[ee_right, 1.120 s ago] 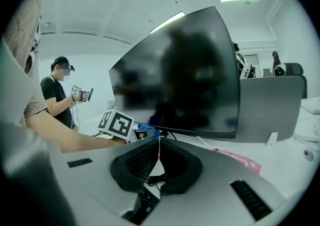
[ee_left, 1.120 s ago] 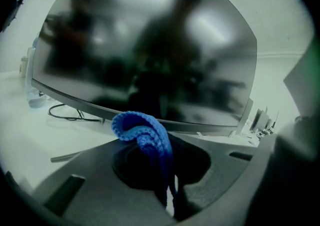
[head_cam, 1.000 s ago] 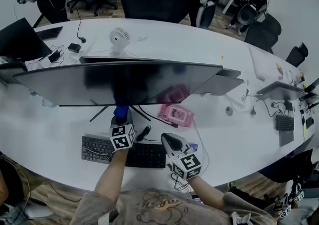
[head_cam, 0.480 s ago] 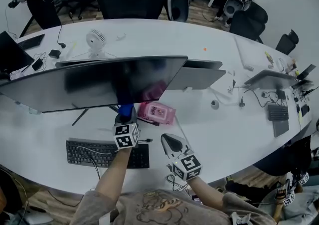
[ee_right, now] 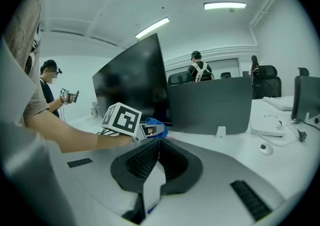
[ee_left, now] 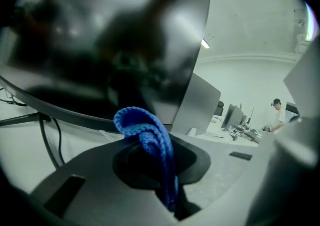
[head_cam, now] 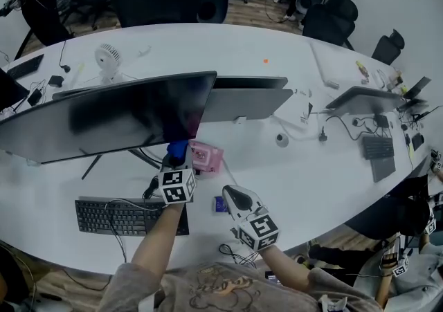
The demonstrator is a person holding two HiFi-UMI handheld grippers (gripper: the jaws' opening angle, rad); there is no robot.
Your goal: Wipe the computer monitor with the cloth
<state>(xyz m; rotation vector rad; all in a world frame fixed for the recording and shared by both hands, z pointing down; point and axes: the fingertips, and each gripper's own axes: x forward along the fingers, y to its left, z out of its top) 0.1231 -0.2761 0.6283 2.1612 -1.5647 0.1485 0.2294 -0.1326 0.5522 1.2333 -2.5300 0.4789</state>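
Where the white counter (head_cam: 304, 172) curves along its near edge, the right gripper (head_cam: 234, 196) hovers with its jaws together and nothing between them, and a black keyboard (head_cam: 118, 217) lies to its left. Just beyond, the left gripper (head_cam: 178, 162) has its jaws clamped on the blue cloth (head_cam: 176, 149). The cloth's folded loop stands up at the lower right corner of the dark computer monitor (head_cam: 104, 117); whether it touches the screen cannot be told. A pink packet (head_cam: 206, 157) lies just beside that gripper. Farther back a second monitor (head_cam: 242, 102) shows its grey back, and a small white fan (head_cam: 107, 54) stands near the far edge.
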